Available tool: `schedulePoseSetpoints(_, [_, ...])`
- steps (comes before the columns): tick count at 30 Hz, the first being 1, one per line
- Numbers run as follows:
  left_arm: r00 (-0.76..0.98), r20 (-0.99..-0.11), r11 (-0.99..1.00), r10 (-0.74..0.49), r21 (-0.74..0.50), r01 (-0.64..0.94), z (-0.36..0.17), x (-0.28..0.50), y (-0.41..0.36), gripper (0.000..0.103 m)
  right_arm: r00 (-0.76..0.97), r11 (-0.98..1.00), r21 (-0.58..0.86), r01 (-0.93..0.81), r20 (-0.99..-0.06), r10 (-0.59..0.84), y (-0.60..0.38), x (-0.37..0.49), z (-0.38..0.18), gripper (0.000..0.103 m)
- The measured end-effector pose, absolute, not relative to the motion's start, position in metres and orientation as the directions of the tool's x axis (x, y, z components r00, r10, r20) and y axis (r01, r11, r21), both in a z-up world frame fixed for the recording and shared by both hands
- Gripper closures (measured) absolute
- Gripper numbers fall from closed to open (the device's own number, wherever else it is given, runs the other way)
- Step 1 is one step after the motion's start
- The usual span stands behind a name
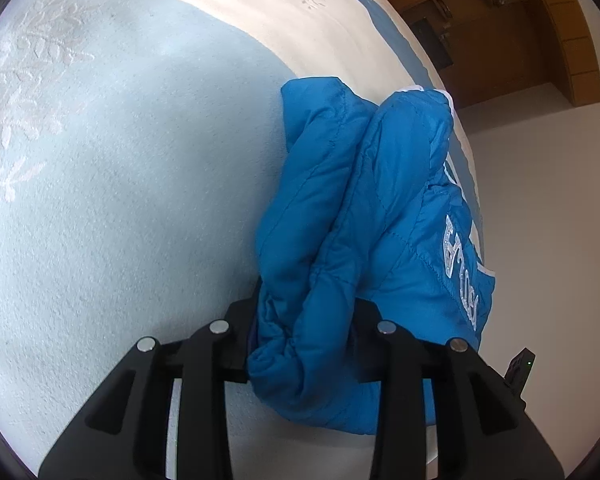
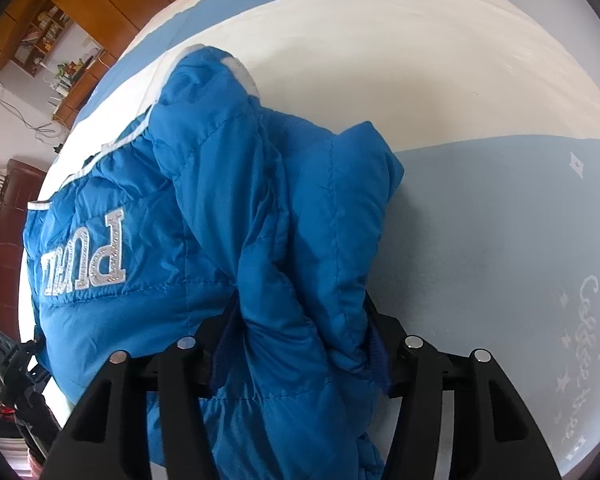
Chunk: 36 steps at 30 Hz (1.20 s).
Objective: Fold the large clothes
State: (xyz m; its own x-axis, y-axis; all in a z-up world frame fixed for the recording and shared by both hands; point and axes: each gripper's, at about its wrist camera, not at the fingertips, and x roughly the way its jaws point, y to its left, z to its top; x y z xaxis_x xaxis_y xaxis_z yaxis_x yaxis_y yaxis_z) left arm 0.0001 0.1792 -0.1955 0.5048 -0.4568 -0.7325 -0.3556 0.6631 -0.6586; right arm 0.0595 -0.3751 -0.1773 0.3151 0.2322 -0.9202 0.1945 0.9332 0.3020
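A bright blue quilted puffer jacket (image 1: 380,208) with white piping and silver lettering lies bunched on a bed. My left gripper (image 1: 302,344) is shut on a thick bundle of the jacket's fabric, which fills the space between its black fingers (image 1: 236,344). In the right wrist view the same jacket (image 2: 228,216) shows its silver letters on the left. My right gripper (image 2: 300,356) is shut on a sleeve-like roll of the jacket with a dark ribbed cuff (image 2: 378,364) at the right finger. The fingertips of both grippers are hidden in the fabric.
The bed has a pale blue and cream cover (image 1: 140,200) with white embroidered patterns (image 2: 584,360). Wooden cabinets (image 1: 540,32) and shelves (image 2: 48,40) stand beyond the bed. Dark clutter (image 2: 8,384) sits at the bedside on the left.
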Motion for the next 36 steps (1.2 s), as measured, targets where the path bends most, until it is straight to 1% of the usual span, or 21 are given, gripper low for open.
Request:
schedulePoseSetpoints(4, [0.503,-0.744,0.668,-0.44,-0.646,-0.369,-0.189,0.004,0.176,0.071,0.318,0.928,0.314,0.201,-0.917,0.242,-0.377,0.059,-0.178,0.047])
schedulePoseSetpoints(7, [0.511,-0.754,0.699,-0.412,-0.621,-0.354,-0.176,0.004,0.167,0.074,0.32,0.915,0.339,0.218,-0.911,0.261,-0.382,0.057,-0.176,0.047])
schedulePoseSetpoints(9, [0.522,-0.754,0.717,-0.399,-0.611,-0.335,-0.165,0.004,0.159,0.075,0.32,0.91,0.341,0.234,-0.911,0.259,-0.388,0.054,-0.172,0.043])
schedulePoseSetpoints(14, [0.555,-0.751,0.785,-0.358,-0.564,-0.257,-0.127,0.003,0.14,0.077,0.401,0.942,0.264,0.209,-0.901,0.163,-0.395,0.043,-0.137,0.043])
schedulePoseSetpoints(18, [0.603,-0.72,0.833,-0.344,-0.53,-0.157,-0.083,0.006,0.113,0.078,0.452,0.956,0.232,0.178,-0.882,0.13,-0.395,0.035,-0.11,0.043])
schedulePoseSetpoints(23, [0.646,-0.656,0.876,-0.39,-0.48,0.041,-0.023,0.014,0.06,0.078,0.472,0.953,0.275,0.129,-0.862,0.185,-0.393,0.03,-0.09,0.043])
schedulePoseSetpoints(27, [0.624,-0.629,0.868,-0.464,-0.462,0.179,0.001,0.022,0.015,0.078,0.481,0.961,0.25,0.12,-0.861,0.164,-0.388,0.027,-0.077,0.043])
schedulePoseSetpoints(31, [0.583,-0.625,0.851,-0.519,-0.437,0.29,0.008,0.033,-0.026,0.078,0.487,0.96,0.252,0.126,-0.858,0.161,-0.388,0.021,-0.067,0.043])
schedulePoseSetpoints(36, [0.5,-0.654,0.822,-0.568,-0.41,0.396,-0.008,0.048,-0.081,0.078,0.488,0.952,0.27,0.144,-0.856,0.168,-0.395,0.017,-0.064,0.043])
